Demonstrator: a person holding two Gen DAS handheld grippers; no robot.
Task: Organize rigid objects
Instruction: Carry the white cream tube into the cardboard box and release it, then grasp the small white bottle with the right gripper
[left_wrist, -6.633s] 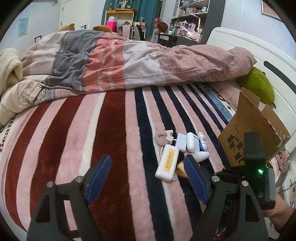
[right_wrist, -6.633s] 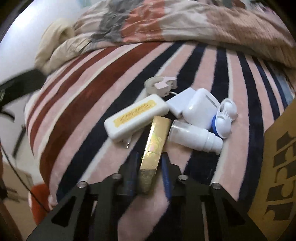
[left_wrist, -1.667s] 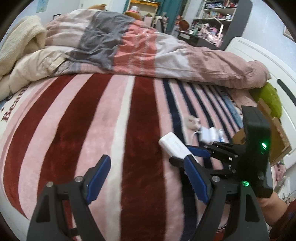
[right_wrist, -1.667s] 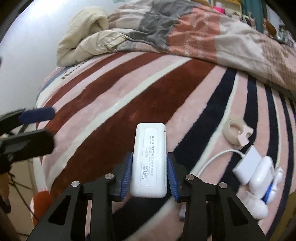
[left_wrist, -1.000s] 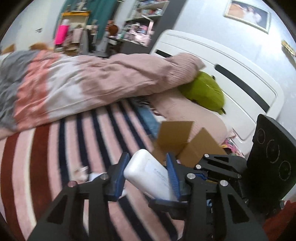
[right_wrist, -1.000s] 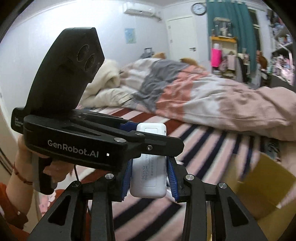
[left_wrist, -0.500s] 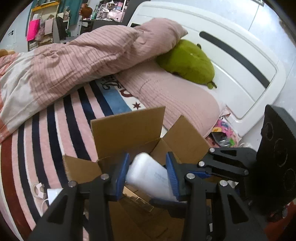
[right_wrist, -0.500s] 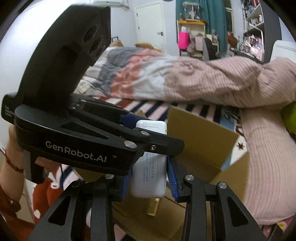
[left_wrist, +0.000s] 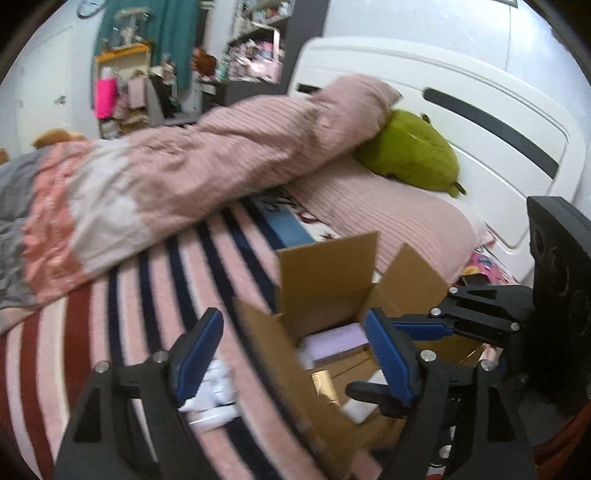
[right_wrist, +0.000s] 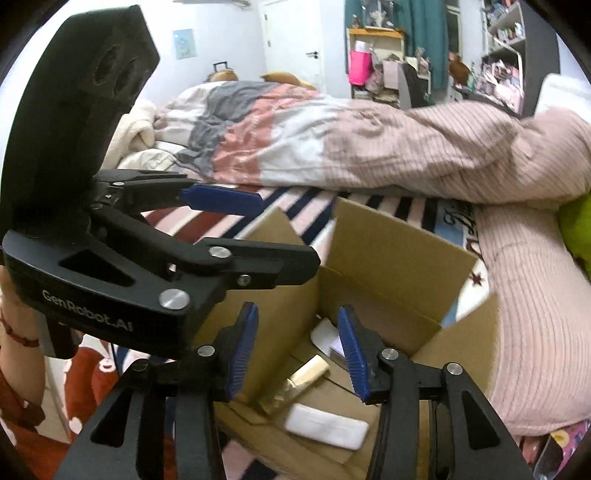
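Bed (left_wrist: 155, 280), white case (right_wrist: 327, 426) in box (right_wrist: 402, 251)

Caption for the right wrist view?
Open right gripper above cardboard box holding white case and gold bar.

A green plush toy (left_wrist: 410, 155) lies against the white headboard (left_wrist: 480, 110). Beside the headboard, a pink pillow (left_wrist: 388, 218) sits under a rumpled duvet (left_wrist: 184, 166).

Matt brown cardboard box (right_wrist: 399, 240) – glossy gold bar (right_wrist: 293, 384) & smooth white plastic case (right_wrist: 327, 426) inside, fuzzy striped blanket (left_wrist: 147, 280).
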